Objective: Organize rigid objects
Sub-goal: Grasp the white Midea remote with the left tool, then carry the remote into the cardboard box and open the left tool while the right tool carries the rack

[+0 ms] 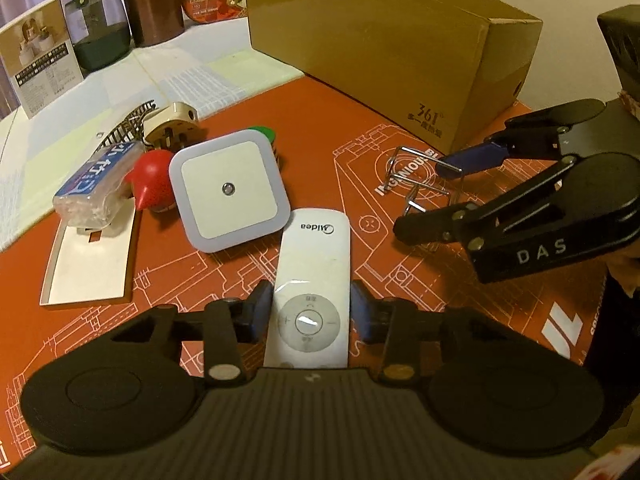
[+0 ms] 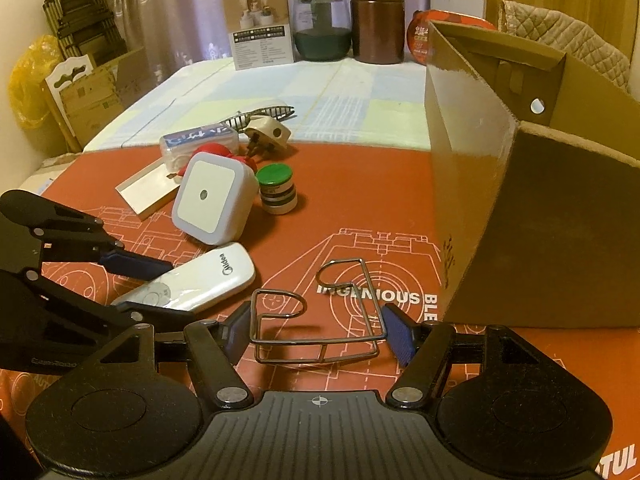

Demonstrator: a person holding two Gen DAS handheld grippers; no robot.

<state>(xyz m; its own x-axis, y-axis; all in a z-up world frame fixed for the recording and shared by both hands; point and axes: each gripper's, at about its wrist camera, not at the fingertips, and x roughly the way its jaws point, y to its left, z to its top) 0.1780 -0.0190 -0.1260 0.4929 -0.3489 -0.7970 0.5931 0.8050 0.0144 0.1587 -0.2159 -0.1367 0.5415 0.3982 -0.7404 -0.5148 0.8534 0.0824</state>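
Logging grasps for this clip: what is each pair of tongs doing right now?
Left tongs: shut on the white remote.
Right tongs: shut on the wire rack, pads touching its two sides.

The white remote [image 1: 312, 280] has its near end hidden under the left gripper [image 1: 312, 312] body

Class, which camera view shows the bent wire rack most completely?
The right wrist view: the wire rack lies whole between the right claw pads. The left wrist view shows it small, off to the side, partly hidden by that claw.
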